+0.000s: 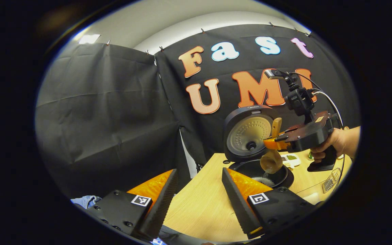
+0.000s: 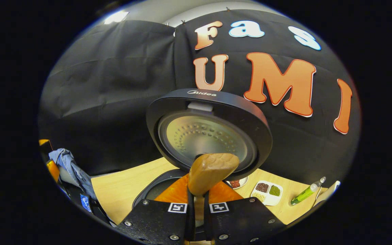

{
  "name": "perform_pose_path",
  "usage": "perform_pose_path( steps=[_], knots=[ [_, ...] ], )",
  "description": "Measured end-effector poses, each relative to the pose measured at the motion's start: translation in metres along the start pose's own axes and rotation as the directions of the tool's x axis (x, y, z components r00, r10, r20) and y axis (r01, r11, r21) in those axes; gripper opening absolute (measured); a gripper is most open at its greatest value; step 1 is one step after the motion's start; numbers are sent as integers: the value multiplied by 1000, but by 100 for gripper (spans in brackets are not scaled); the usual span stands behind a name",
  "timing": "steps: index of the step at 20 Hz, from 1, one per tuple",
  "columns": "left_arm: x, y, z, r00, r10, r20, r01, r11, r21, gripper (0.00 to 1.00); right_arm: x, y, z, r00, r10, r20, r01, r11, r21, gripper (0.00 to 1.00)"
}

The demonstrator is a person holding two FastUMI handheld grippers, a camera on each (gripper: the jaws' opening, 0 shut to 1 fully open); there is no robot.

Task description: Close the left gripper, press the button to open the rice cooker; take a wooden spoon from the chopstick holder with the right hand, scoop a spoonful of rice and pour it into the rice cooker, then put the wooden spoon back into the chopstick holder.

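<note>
The black rice cooker (image 1: 250, 136) stands on the table with its lid (image 2: 209, 132) raised and its inner pot (image 1: 260, 172) exposed. My right gripper (image 2: 197, 204) is shut on the handle of the wooden spoon (image 2: 213, 172). In the left gripper view the right gripper (image 1: 271, 143) hovers over the pot, and the wooden spoon's bowl (image 1: 271, 161) hangs tipped down with rice grains falling into the pot. A hand (image 1: 335, 143) holds that gripper. My left gripper (image 1: 199, 190) is open with nothing between its fingers, in front of the cooker and left of it.
A white divided dish (image 2: 267, 192) of grains and a green bottle (image 2: 306, 194) lie right of the cooker. A wire mesh holder (image 1: 330, 180) stands at the table's right edge. The wooden table (image 1: 202, 207) runs to the black cloth wall. A denim sleeve (image 2: 70, 166) shows at far left.
</note>
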State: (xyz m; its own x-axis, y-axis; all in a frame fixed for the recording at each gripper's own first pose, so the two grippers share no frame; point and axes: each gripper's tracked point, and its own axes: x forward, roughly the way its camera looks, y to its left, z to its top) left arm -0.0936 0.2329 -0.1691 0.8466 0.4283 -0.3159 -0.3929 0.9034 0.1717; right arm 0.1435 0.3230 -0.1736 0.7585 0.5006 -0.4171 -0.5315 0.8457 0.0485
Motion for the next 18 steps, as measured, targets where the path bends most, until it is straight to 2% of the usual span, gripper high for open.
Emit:
perform_pose_path(
  steps=[1,2,3,5,7,8,9,10,11,15,18],
  knots=[
    [0,0,0,1000,-1,1,1,1000,2,81,0,2,0,1000,-2,3,2,999,-39,10],
    [0,-1,0,1000,-2,2,2,1000,3,81,-1,4,-2,1000,-3,9,4,997,-77,10],
    [0,-2,0,1000,-4,1,4,1000,3,89,-1,6,-2,1000,-2,14,3,994,-109,10],
    [1,-2,0,1000,-4,0,4,1000,2,89,0,12,-4,1000,11,19,-8,990,-140,10],
    [1,-1,0,1000,-2,-1,2,1000,1,94,0,15,-5,1000,18,20,-15,988,-151,10],
    [1,0,-1,1000,0,0,0,1000,1,89,0,15,-5,1000,20,20,-17,987,-158,10],
    [1,0,-1,1000,1,0,-1,1000,1,93,0,15,-4,1000,20,24,-16,986,-165,10],
    [1,0,-1,1000,3,-1,-3,1000,0,89,0,15,-4,999,20,26,-16,985,-169,10],
    [1,0,-1,1000,4,0,-4,1000,-1,89,0,14,-5,999,21,26,-16,985,-171,10],
    [1,-1,-3,1000,5,-2,-5,1000,1,89,-1,9,-4,999,28,26,-24,990,-136,10],
    [1,-3,-4,1000,-1,-7,1,1000,0,89,-2,0,-3,999,24,21,-23,999,-41,10]
  ],
)
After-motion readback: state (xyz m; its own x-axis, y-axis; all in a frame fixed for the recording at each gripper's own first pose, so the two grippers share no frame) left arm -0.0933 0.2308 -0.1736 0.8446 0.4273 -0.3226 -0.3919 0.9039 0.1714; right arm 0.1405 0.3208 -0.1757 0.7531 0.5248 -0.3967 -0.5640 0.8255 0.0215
